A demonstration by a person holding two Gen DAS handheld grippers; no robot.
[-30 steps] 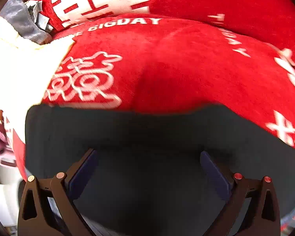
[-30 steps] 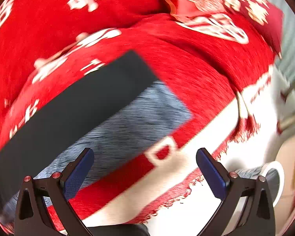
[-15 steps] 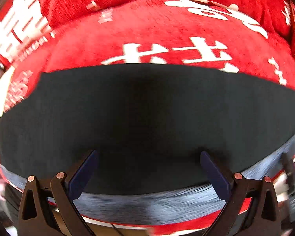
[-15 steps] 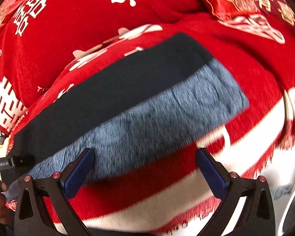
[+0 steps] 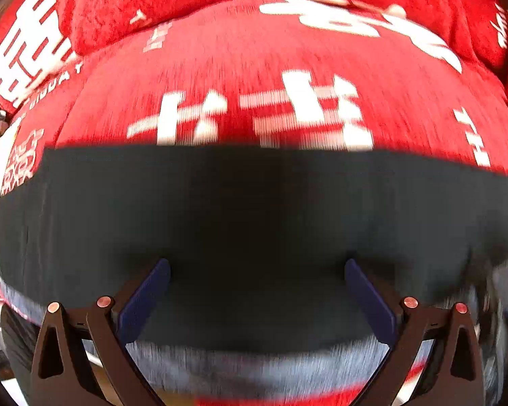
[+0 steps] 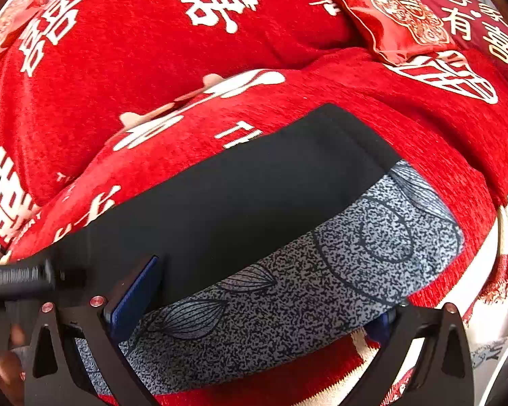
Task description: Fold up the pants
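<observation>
The pants lie flat as a long band across the red sofa throw, black on the far side and grey with a leaf pattern along the near edge. My right gripper is open at that grey edge; its left finger rests on the cloth, and its right finger is mostly hidden under the fabric. My left gripper is open low over the black part of the pants, with a blurred grey strip below its fingers. The left gripper's body shows at the left of the right wrist view.
A red throw with white characters covers the sofa seat and back. A red embroidered cushion sits at the back right. The throw's tasselled edge hangs at the right. A hand shows at lower left.
The right gripper has swung left and come down onto the grey near edge. The left gripper has shifted right along the pants, from the end to the black middle part.
</observation>
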